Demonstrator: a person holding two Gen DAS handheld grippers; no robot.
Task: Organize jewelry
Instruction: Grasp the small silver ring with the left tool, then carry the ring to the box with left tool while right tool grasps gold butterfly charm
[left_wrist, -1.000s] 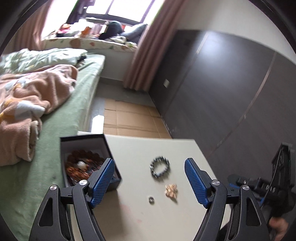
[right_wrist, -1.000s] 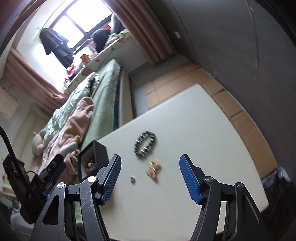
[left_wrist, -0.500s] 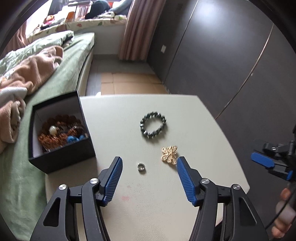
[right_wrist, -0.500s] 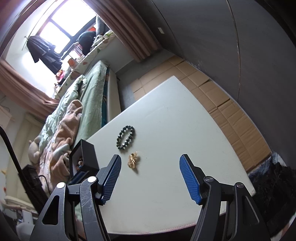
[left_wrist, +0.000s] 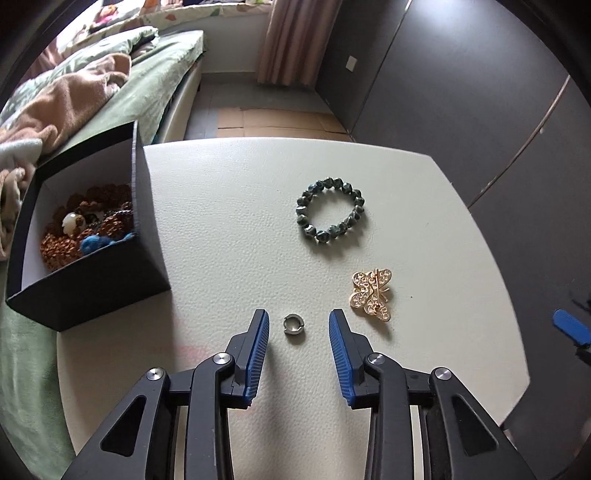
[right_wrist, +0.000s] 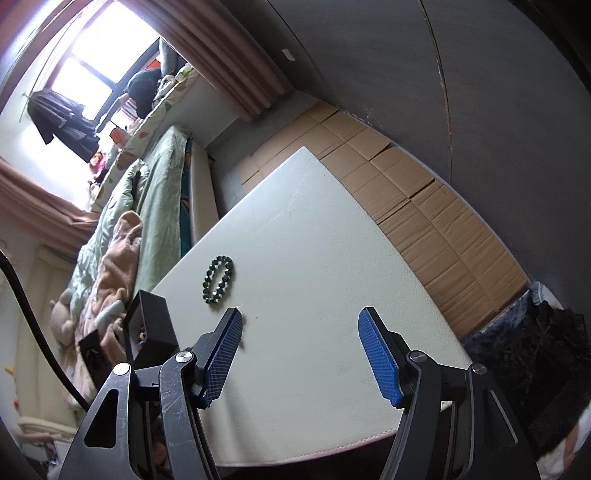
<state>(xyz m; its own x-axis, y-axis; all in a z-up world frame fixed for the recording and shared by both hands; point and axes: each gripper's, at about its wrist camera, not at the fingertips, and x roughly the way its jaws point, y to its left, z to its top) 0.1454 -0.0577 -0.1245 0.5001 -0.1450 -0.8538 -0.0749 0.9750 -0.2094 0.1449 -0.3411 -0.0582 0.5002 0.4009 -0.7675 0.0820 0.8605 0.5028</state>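
Note:
In the left wrist view a small silver ring lies on the white table, between the open blue pads of my left gripper, untouched. A gold butterfly brooch lies just right of it. A dark green bead bracelet lies farther back. A black box at the left holds brown beads and blue pieces. My right gripper is open and empty above the table's near right part. The bracelet and the box show to its left.
A bed with green sheets and a pink blanket runs along the table's left side. Dark wall panels stand to the right. Cardboard covers the floor beyond the table. A dark rug lies by the table's right corner.
My left gripper has moved down and forward, narrowing until its pads straddle the ring. My right gripper has drawn back to the right; the brooch is now hidden behind its left finger.

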